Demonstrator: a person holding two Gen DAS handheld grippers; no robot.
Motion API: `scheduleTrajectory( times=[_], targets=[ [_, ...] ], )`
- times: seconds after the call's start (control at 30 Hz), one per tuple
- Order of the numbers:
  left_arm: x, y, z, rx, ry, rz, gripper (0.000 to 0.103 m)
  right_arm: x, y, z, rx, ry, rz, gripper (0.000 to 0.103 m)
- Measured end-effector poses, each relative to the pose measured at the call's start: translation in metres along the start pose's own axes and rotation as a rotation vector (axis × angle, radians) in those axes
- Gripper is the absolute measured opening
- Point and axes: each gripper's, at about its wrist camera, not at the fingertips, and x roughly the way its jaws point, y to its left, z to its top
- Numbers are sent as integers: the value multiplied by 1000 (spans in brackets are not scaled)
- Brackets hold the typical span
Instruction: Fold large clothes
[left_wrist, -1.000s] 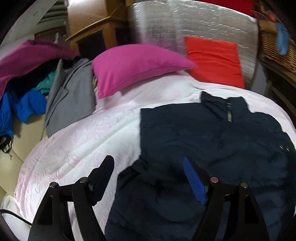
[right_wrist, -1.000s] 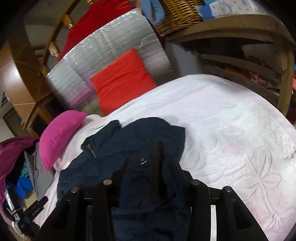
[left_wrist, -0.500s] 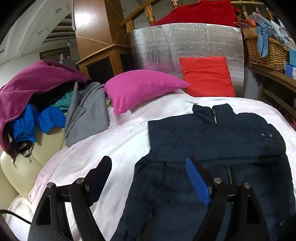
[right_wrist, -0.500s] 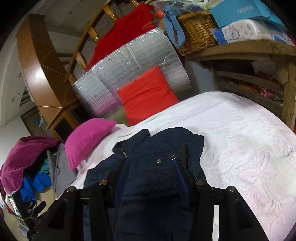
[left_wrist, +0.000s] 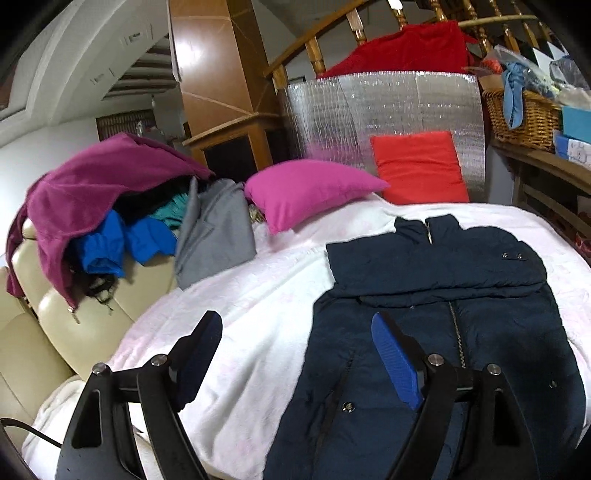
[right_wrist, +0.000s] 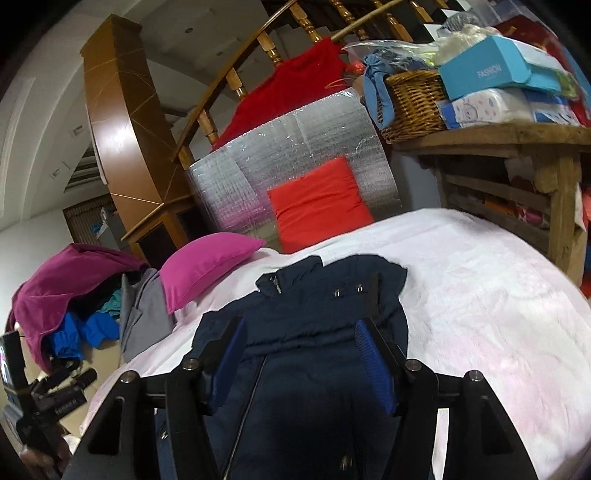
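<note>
Both tongs hang released above the bed: the left tongs (left_wrist: 295, 354) gape over the white blanket (left_wrist: 236, 317) beside the navy jacket (left_wrist: 443, 302), and the right tongs (right_wrist: 299, 350), which have just been opening, hold nothing. The jacket lies flat, sleeves crossed over its chest, likely ready for its next fold. Since a second ago, both views show more of the room.

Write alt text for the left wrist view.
A navy zip-up jacket lies on a white bedspread, its sleeves folded across its chest. The open left claw holds nothing. Behind are pink and red pillows.
</note>
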Motion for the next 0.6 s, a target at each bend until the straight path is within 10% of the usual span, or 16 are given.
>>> scheduleTrajectory(
  times=[0.6],
  targets=[
    [-70, 15, -15, 50, -25, -35, 87, -107, 0, -34, -114, 62, -35, 74]
  ],
)
